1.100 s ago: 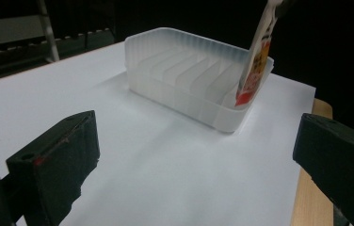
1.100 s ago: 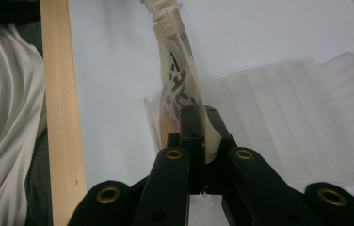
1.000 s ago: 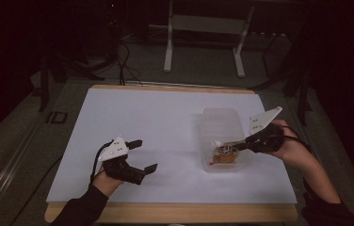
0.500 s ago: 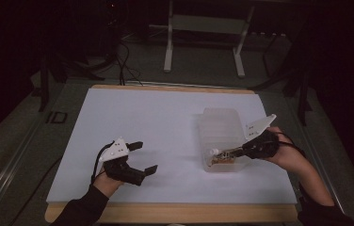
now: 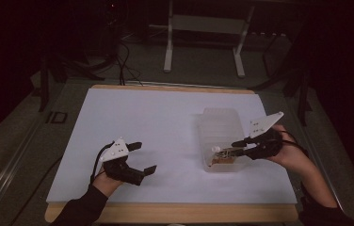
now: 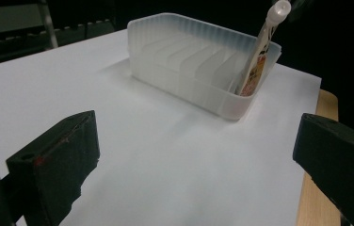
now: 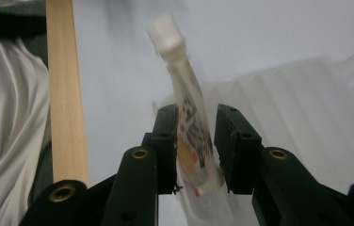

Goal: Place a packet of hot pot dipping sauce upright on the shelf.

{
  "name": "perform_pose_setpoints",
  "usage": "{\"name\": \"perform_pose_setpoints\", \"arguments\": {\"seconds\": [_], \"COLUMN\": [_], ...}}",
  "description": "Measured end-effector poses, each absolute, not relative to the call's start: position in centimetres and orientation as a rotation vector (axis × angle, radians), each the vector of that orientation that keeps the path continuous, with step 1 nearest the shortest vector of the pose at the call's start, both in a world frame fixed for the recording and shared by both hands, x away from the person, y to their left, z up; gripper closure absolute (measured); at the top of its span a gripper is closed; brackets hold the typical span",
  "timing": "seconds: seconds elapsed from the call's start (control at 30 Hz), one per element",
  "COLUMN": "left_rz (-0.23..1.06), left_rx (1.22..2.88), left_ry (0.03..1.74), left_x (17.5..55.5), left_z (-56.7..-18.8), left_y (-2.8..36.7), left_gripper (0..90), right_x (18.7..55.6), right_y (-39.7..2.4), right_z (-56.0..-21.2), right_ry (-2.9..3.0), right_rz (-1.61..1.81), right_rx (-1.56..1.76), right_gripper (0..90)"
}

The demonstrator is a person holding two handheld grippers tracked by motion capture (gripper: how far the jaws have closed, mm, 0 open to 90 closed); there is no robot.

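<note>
A white tube [image 5: 222,156] with a white cap and an orange-printed label stands tilted in the near end of a clear ribbed plastic container [image 5: 220,125]. My right gripper [image 5: 233,148] reaches into that end from the right. In the right gripper view the tube [image 7: 189,113] sits between the jaws of the right gripper [image 7: 197,129] with a gap beside it; the jaws have just been opening. My left gripper [image 5: 145,157] rests open on the white sheet at the near left, nothing between its jaws. From the left gripper [image 6: 198,155], the container [image 6: 189,70] and tube [image 6: 259,61] lie ahead.
A white sheet [image 5: 156,117] covers the table, with a wooden edge [image 5: 165,212] along the near side. A metal stand [image 5: 203,42] and cables lie on the dark floor beyond the far edge. The container's other slots [image 6: 184,52] look bare.
The right gripper sank a little and carried the tube down into the container's near end. The left gripper has not moved.
</note>
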State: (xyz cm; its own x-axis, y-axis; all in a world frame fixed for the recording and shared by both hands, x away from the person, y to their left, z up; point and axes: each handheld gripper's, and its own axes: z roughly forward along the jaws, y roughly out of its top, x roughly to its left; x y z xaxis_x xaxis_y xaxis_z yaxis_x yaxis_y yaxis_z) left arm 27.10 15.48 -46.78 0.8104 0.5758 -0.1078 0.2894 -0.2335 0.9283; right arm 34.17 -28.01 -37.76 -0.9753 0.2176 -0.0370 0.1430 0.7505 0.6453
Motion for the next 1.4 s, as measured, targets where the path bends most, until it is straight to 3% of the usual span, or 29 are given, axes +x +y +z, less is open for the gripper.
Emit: {"name": "perform_pose_setpoints", "arguments": {"seconds": [0.33,0.6,0.83,1.4], "left_rz": [0.311,0.31,0.308,0.315], "left_rx": [1.838,1.856,1.865,1.874], "left_ry": [0.653,0.649,0.646,0.603], "left_x": [27.0,27.0,26.9,25.2], "left_z": [-46.8,-47.1,-47.3,-47.1], "left_y": [15.4,15.3,15.3,15.5], "left_gripper": [1.5,1.5,1.5,1.4], "right_x": [32.9,31.5,30.1,26.2], "right_y": [-28.3,-28.6,-28.4,-27.2], "right_z": [-35.3,-35.2,-35.8,-40.5], "right_ry": [2.73,2.692,2.692,2.661], "right_rz": [1.219,1.357,1.394,1.472], "right_rx": [0.282,0.297,0.287,0.288], "right_gripper": [54.0,29.9,19.9,16.2]}}
